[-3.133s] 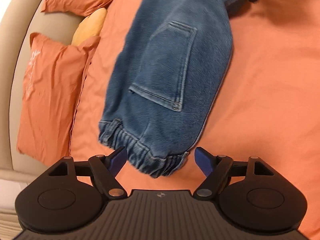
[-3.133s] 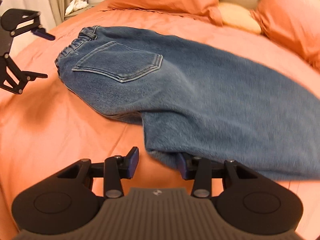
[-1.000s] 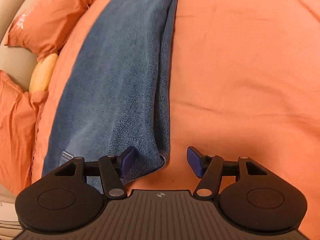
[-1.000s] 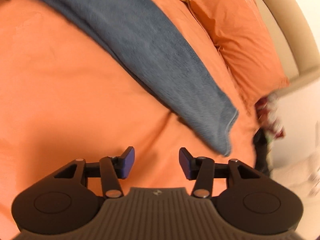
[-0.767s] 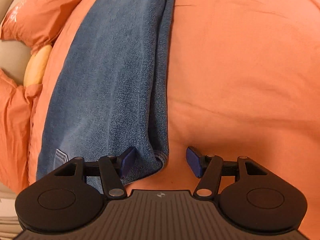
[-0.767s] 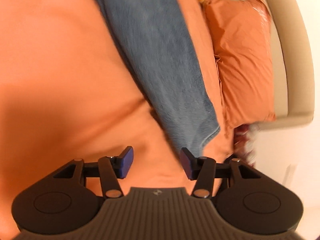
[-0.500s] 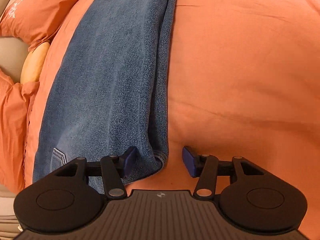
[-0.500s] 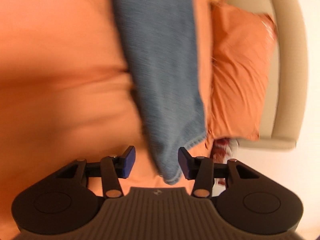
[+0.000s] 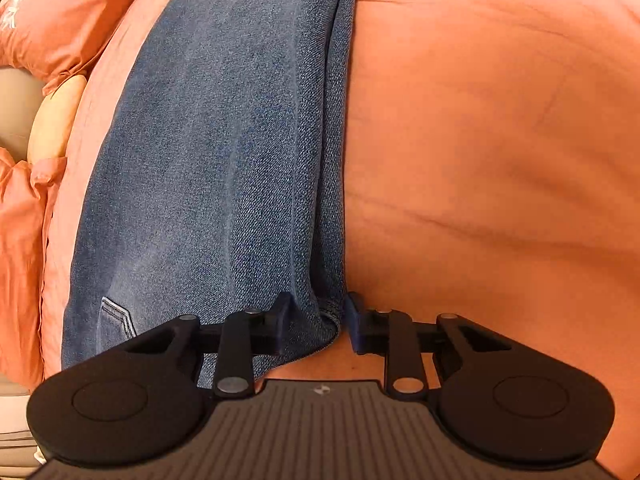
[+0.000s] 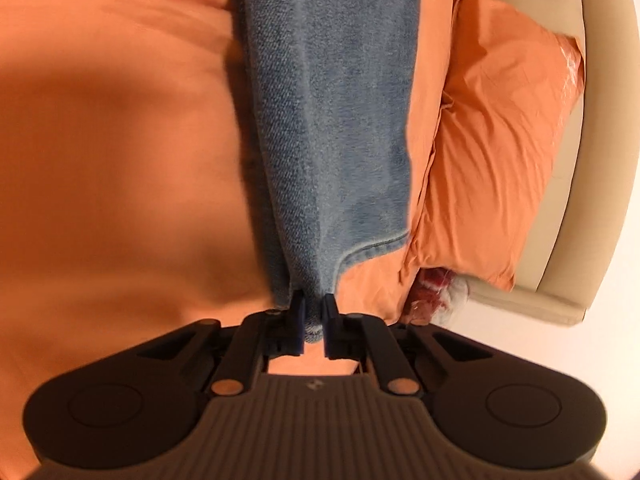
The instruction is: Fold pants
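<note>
Bed [image 9: 500, 140] with an orange sheet fills both views; a beige headboard [image 10: 592, 128] curves along the right edge of the right wrist view; orange pillows [image 10: 500, 152] lie against it, another pillow [image 9: 52, 16] shows at the upper left of the left wrist view, with a yellow cushion [image 9: 56, 120] tucked between pillows there; the jeans [image 9: 216, 152] lie flat on the sheet as a long folded strip beside the pillows, reaching from one gripper to the other; left gripper [image 9: 316, 322] straddles the near corner at the pocket end, jaws just been closing, denim bunched between the blue pads, left pad against the cloth, right pad just beside the fold, can't tell if it presses yet; right gripper [image 10: 312, 326] is at the hem end, jaws just closed, pinching the corner of the hem [image 10: 372, 250], cloth pulled up slightly into the pads; a red and white object [image 10: 436, 284] sits off the bed corner below the pillow, too blurred to identify.
</note>
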Demonstrator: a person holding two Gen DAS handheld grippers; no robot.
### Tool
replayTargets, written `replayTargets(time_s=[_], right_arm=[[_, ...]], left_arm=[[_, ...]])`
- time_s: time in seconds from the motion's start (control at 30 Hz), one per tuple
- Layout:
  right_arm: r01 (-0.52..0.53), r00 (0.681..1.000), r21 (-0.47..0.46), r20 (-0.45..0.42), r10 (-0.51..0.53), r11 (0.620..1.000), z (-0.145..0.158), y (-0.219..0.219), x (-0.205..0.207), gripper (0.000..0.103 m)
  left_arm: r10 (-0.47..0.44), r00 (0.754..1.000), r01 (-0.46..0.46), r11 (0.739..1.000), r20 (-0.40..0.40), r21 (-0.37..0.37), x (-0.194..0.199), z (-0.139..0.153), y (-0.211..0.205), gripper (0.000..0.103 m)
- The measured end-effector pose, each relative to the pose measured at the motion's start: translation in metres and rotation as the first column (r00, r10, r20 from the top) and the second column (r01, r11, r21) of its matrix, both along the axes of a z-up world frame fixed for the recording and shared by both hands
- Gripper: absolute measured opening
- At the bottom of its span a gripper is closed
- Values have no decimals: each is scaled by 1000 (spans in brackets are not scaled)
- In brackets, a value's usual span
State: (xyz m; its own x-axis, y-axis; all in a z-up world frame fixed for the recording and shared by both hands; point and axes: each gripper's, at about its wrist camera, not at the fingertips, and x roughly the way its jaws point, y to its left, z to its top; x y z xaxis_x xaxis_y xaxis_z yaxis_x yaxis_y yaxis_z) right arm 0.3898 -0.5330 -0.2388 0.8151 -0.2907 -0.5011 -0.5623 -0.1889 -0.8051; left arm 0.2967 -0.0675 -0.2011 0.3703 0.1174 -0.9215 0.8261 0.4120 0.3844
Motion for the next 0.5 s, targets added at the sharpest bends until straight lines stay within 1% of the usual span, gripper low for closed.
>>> replayTargets(time_s=[0.03, 0.07, 0.1, 0.13, 0.17, 0.23, 0.27, 0.3, 0.37, 0.4, 0.43, 0.47, 0.5], right_arm=[[2, 1000, 11, 9, -2, 1000, 7, 1, 3, 1], [14, 1000, 18, -1, -14, 1000, 12, 2, 7, 1], [35, 999, 18, -39, -34, 999, 15, 3, 10, 1], [24, 999, -3, -43, -24, 1000, 14, 5, 11, 1], [-3, 1000, -35, -17, 3, 999, 12, 6, 11, 0], [8, 1000, -30, 24, -7, 1000, 15, 10, 18, 0], [-3, 997, -22, 83, 5, 1000, 21, 13, 24, 0], [-18, 987, -6, 162, 19, 1000, 29, 16, 27, 0], [-38, 937, 94, 350, 3, 995, 57, 23, 40, 0], [-48, 912, 125, 410, -8, 991, 65, 25, 43, 0], [-43, 905, 133, 424, -17, 990, 66, 25, 45, 0], [-4, 929, 126, 367, -43, 992, 61, 21, 48, 0], [26, 954, 90, 296, -52, 996, 48, 17, 47, 0]], left_arm=[[0, 1000, 0, 1000, 1, -1, 0, 0, 0, 32], [2, 1000, -2, 1000, 1, -2, 0, -1, 1, 32], [4, 1000, -4, 1000, 2, -3, 0, -1, 0, 32], [6, 1000, -6, 1000, 4, -3, 1, -2, 0, 32], [8, 1000, -8, 1000, 6, -3, 0, -1, -1, 32], [9, 1000, -8, 1000, 8, -4, -1, 0, 1, 31], [6, 1000, -6, 1000, 8, -4, -1, 0, 1, 31], [5, 1000, -5, 1000, 8, -6, -2, 0, 1, 31], [7, 1000, -7, 1000, 7, -9, -2, 1, 2, 31], [2, 1000, -2, 1000, 10, -10, -2, 1, 1, 31], [-5, 1000, 5, 1000, 16, -11, -3, 2, 1, 31], [-13, 1000, 13, 1000, 21, -11, -4, 2, 1, 31], [-18, 1000, 18, 1000, 24, -8, -5, 2, 0, 31]])
